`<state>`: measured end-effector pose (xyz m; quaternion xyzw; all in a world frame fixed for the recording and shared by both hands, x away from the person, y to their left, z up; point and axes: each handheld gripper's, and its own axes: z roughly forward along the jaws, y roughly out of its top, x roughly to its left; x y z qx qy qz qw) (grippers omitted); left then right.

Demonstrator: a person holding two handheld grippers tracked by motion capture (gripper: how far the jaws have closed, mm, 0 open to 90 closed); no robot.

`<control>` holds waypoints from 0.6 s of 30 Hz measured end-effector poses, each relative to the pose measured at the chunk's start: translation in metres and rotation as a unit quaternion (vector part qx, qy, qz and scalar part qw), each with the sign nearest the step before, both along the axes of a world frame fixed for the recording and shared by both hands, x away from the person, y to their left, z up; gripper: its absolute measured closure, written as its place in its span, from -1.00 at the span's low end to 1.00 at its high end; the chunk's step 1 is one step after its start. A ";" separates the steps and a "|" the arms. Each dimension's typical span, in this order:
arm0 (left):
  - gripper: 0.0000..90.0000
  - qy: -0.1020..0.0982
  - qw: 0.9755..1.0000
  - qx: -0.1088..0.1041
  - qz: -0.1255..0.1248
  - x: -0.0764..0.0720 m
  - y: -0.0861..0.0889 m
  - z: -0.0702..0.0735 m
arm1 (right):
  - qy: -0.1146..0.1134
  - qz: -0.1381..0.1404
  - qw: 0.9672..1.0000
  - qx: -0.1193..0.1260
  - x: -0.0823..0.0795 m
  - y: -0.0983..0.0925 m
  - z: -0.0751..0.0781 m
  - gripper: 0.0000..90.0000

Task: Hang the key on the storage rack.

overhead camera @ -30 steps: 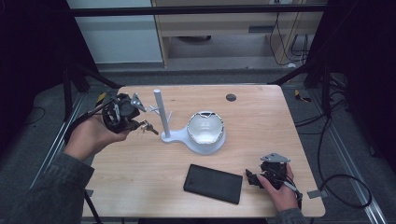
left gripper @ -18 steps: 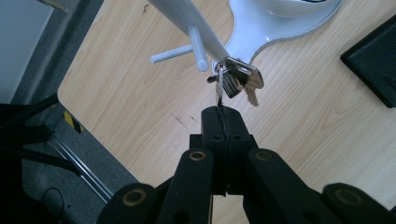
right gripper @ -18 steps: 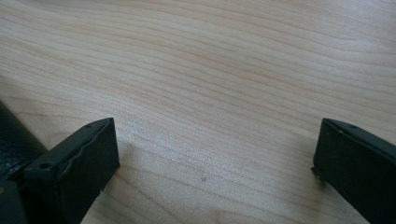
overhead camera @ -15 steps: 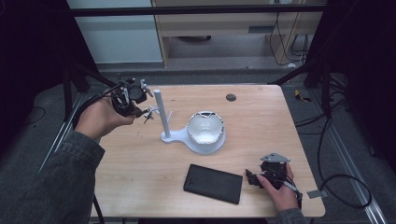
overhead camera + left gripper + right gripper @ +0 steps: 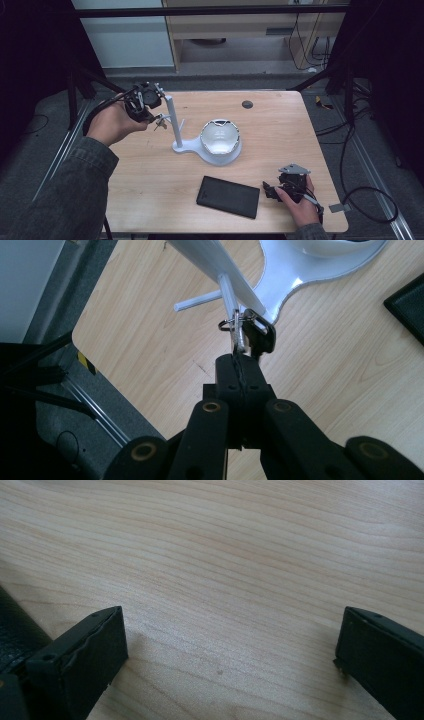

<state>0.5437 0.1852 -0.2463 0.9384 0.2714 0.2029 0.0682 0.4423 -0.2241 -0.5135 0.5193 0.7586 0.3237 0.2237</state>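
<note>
High view: the left hand-held gripper is held beside the stand on the surface. Left gripper view: jaws are clamped on a key ring at a peg; the ring should be slid fully on before release. Right gripper view: the right hand-held gripper is wide open, empty.

Stand with bowl mid-bench, post on the left of the bowl. Tablet in front of the bowl, near the front edge. Small disc behind, near the back edge. Left tongs just left of the post; right tongs just right of the tablet.
</note>
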 end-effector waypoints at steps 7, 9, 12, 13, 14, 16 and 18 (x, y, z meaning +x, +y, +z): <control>1.00 -0.003 1.000 -0.002 0.003 0.003 -0.002 0.001 | 0.000 0.001 1.000 0.000 0.000 0.000 0.000 -0.99; 1.00 0.000 1.000 -0.007 0.004 0.004 0.000 0.001 | 0.000 0.001 1.000 -0.001 0.000 0.000 0.000 -0.99; 1.00 -0.002 1.000 -0.013 0.003 0.005 0.001 0.002 | 0.000 0.001 1.000 -0.001 0.000 0.000 0.000 -0.99; 1.00 -0.006 1.000 -0.017 0.004 0.005 0.001 0.003 | 0.000 0.001 1.000 -0.001 0.000 0.000 0.000 -0.99; 1.00 -0.006 1.000 -0.018 0.004 0.005 0.001 0.004 | 0.000 0.001 1.000 -0.001 0.000 0.000 0.000 -0.99; 1.00 -0.004 1.000 -0.012 0.007 0.007 -0.001 0.000 | 0.000 0.001 1.000 0.000 0.000 0.000 0.000 -0.99; 1.00 -0.006 1.000 -0.014 0.006 0.008 -0.002 -0.002 | 0.000 0.001 1.000 -0.001 0.000 0.000 0.000 -0.99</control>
